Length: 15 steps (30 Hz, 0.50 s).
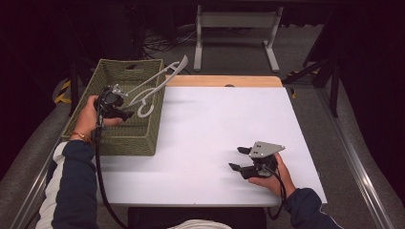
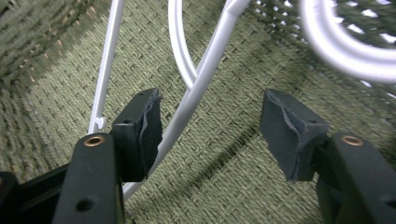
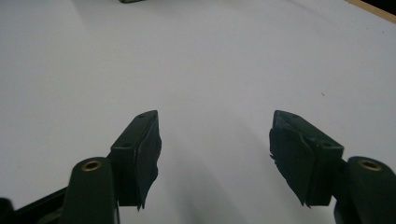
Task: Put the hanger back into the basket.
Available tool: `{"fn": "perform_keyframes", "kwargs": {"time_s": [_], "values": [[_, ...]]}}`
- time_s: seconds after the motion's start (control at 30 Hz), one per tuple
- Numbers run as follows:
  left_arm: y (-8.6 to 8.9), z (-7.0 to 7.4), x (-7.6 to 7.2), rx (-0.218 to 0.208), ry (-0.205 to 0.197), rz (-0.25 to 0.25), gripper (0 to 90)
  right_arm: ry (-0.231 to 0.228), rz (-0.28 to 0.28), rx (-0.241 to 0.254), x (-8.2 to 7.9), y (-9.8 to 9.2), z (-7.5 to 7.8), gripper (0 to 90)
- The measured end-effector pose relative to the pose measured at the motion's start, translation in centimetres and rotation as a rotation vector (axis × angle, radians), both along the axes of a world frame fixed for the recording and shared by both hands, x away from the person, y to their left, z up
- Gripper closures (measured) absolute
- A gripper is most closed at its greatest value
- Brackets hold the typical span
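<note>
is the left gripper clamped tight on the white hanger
No, the left gripper has a wide gap between its pads, and the white hanger only runs beside one pad.

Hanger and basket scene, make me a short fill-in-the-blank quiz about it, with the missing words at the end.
1. The white hanger lies partly inside the woven ____, its far end jutting over the rim.
2. A bar of the hanger runs between the pads of the ____ gripper.
3. The right gripper hovers over the white ____ with nothing between its pads.

Missing words: basket; left; table
</note>
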<state>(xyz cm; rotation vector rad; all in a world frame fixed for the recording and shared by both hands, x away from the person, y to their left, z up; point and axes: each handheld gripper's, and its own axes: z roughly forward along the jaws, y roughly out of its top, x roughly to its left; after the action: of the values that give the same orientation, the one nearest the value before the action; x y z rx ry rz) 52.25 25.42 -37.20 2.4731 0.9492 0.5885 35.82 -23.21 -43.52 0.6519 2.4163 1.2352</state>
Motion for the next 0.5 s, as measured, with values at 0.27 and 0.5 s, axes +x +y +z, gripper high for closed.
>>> {"fn": "perform_keyframes", "kwargs": {"time_s": [0.27, 0.5], "values": [[-0.63, -0.62, 0.93, 0.056, -0.021, 0.011, 72.8, -0.001, 0.001, 0.003, 0.09, -0.22, 0.03, 34.3], [-0.95, -0.53, 1.12, 0.089, -0.015, -0.013, 74.5, 0.003, 0.009, -0.005, 0.08, -0.09, 0.01, 34.3]]}}
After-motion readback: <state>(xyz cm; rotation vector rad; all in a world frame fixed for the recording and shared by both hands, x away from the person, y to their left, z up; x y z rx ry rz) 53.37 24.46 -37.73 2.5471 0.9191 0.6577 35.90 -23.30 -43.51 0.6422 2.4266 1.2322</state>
